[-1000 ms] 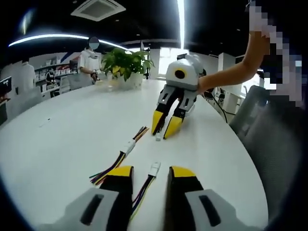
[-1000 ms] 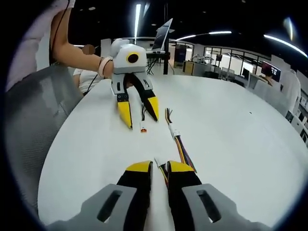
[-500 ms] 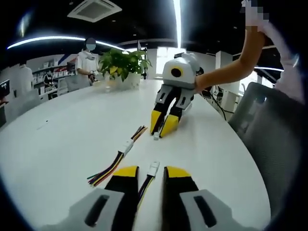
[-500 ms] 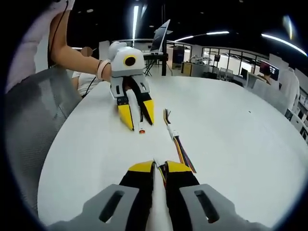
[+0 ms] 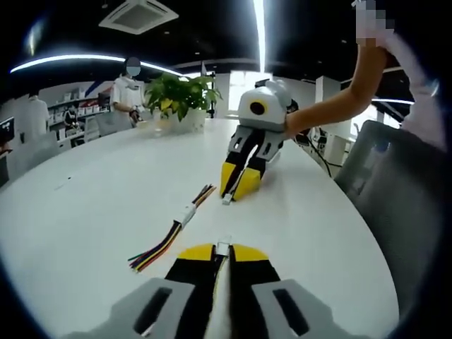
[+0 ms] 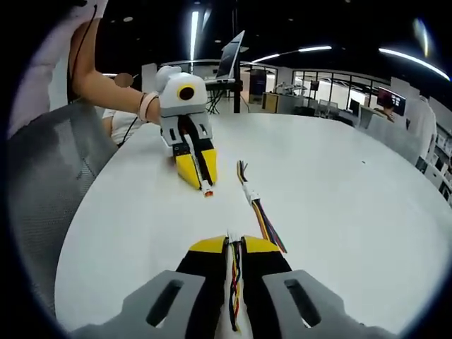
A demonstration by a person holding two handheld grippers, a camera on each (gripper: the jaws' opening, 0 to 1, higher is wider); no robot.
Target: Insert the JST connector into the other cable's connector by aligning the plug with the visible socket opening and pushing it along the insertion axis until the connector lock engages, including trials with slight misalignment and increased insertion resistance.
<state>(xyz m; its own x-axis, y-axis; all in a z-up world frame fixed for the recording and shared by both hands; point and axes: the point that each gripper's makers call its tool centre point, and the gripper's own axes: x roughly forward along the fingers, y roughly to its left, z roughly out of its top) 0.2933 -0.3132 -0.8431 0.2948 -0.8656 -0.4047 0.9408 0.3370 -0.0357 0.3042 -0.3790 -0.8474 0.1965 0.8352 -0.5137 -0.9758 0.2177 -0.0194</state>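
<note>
Left tongs (image 5: 222,251) and right tongs (image 6: 234,244) each clamp a cable behind its connector, tips exposed for mating.

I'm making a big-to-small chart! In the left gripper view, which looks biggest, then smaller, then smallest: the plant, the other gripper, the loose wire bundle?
1. Other gripper
2. Plant, though it sits farther back, so its real size is unsure
3. Loose wire bundle, long but thin

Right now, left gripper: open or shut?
Shut. Left gripper fingers pinch the cable connector, no gap showing.
</note>
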